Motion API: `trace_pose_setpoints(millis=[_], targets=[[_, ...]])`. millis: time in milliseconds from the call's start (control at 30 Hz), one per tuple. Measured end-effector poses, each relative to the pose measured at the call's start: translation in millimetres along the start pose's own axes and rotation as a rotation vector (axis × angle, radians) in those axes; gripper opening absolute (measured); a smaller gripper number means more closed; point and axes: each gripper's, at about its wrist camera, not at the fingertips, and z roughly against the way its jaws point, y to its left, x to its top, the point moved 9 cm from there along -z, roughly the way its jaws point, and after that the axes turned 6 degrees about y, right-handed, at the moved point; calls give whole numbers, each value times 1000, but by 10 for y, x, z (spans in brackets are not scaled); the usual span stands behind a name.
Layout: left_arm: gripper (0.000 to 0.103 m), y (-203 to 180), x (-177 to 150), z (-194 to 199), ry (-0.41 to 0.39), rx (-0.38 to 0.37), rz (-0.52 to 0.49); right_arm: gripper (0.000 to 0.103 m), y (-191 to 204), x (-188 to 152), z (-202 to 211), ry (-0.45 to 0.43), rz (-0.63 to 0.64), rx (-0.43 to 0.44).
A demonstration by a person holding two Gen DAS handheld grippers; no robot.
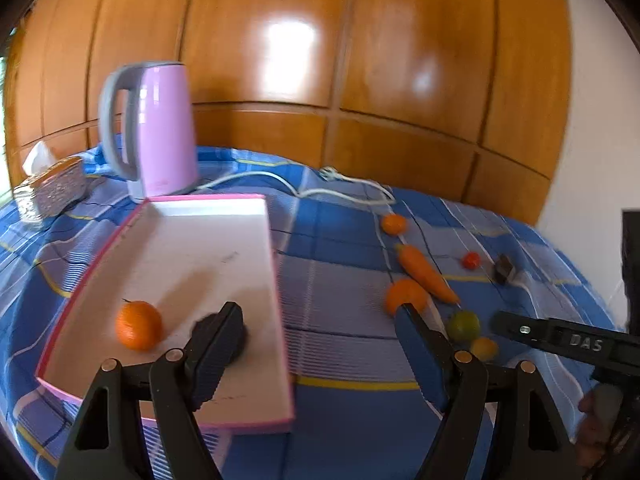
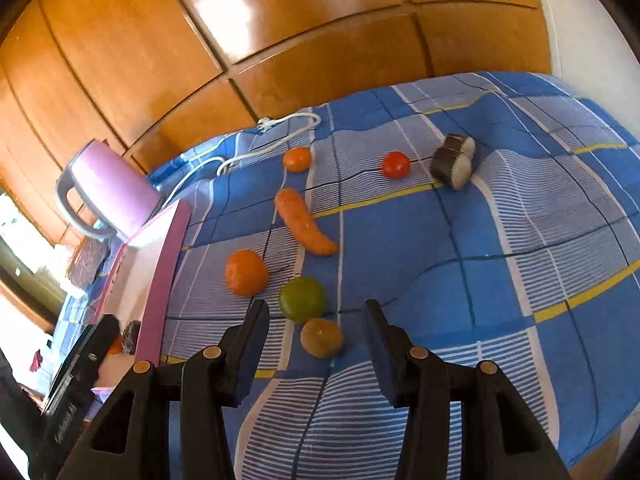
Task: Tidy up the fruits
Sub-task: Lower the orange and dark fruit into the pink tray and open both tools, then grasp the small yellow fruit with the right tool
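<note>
A table under a blue checked cloth stands before wooden wall panels; the left wrist view shows a pink-rimmed tray already holding an orange and a dark item, with the left gripper open and empty above the tray's edge. The right wrist view shows the right gripper open and empty, a brownish fruit between its fingers. A green fruit, two oranges, a carrot and a small red fruit remain on the cloth, so most sorting appears undone.

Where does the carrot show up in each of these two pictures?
Left wrist view: the carrot lies right of centre on the blue checked cloth, right of the pink tray.
Right wrist view: carrot near centre.
Shared landmark: the pink kettle.
</note>
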Motion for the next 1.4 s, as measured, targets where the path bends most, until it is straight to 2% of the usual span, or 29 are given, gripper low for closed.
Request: trace_pose_setpoints(millis=[200,433,533,600,700,800,867,1100,1233,1400], targets=[[77,-124,-80,-54,37,-36,-32,49,-12,-106,-146,59,91,-119],[75,-210,-147,-126,85,-79,-37,48,-83,-145,-229,99,102,-110],[74,-236,-173,-154,98,-81,-45,42,-50,-157,-273,112,120,-108],[74,-242,-189,-173,110,-86,-44,27,-33,-175,-305,122,142,-123],[71,-251,-219,-218,132,-89,-42,27,-52,-149,-275,95,143,-139],[66,-276,-257,-269,163,-98,-42,27,-183,-101,-237,74,93,-165],[60,-316,-287,-295,184,-119,-43,27,-292,-90,-248,82,53,-185],[58,-435,-271,-300,183,-172,-52,27,-504,-15,-238,62,-33,-215],[58,-515,-262,-313,182,-191,-75,28,-491,-2,-273,59,-18,-235],[58,-624,-274,-343,189,-209,-112,31,-506,18,-270,47,-35,-209]])
